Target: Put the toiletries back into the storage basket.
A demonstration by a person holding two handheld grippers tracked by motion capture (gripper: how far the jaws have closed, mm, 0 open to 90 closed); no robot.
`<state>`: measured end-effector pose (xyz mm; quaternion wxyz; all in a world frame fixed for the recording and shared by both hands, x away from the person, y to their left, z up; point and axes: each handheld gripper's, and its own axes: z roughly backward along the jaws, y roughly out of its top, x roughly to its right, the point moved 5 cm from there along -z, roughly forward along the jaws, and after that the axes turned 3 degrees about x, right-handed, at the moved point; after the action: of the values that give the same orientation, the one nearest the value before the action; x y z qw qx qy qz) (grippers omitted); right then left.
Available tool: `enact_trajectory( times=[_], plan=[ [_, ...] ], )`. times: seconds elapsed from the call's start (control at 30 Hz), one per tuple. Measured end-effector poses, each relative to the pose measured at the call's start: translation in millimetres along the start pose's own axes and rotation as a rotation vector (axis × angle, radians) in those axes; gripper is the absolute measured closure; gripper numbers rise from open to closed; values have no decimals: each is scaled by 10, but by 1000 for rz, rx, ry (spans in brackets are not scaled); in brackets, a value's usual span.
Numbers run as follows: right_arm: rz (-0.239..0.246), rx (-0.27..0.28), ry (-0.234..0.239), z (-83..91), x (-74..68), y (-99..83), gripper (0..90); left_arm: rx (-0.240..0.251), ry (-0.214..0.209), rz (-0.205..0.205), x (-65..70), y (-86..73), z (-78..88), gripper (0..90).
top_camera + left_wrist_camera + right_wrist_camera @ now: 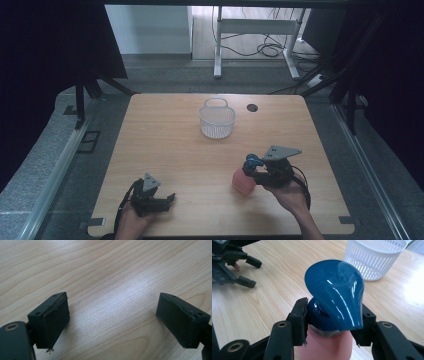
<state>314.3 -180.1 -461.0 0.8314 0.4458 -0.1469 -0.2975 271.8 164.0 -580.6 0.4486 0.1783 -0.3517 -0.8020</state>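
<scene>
The right gripper (pixel 256 171) pinches the blue pump head of a pink bottle (pixel 242 182) standing upright at the near right of the table (pixel 170 145). The white basket (pixel 217 120) lies far and slightly left of it, nearer this hand. The left gripper (pixel 169 200), jaws spread and empty, rests near left.

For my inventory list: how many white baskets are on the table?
1. The white basket stands at the far middle of the wooden table, beyond the pink bottle that the right gripper holds. Nothing appears hidden behind it.
</scene>
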Motion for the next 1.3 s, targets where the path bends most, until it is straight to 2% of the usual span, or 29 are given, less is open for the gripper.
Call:
enact_trajectory(
  times=[0.5,0.73,1.3],
  plan=[
    [10,17,-3,14,116,321,530,-1,-1,-2,-2,0,0,109],
    [27,13,-9,-45,178,498,531,-1,-1,-3,-2,1,0,109],
    [61,25,-10,-197,289,799,531,0,1,-5,-4,1,0,109]
  ],
)
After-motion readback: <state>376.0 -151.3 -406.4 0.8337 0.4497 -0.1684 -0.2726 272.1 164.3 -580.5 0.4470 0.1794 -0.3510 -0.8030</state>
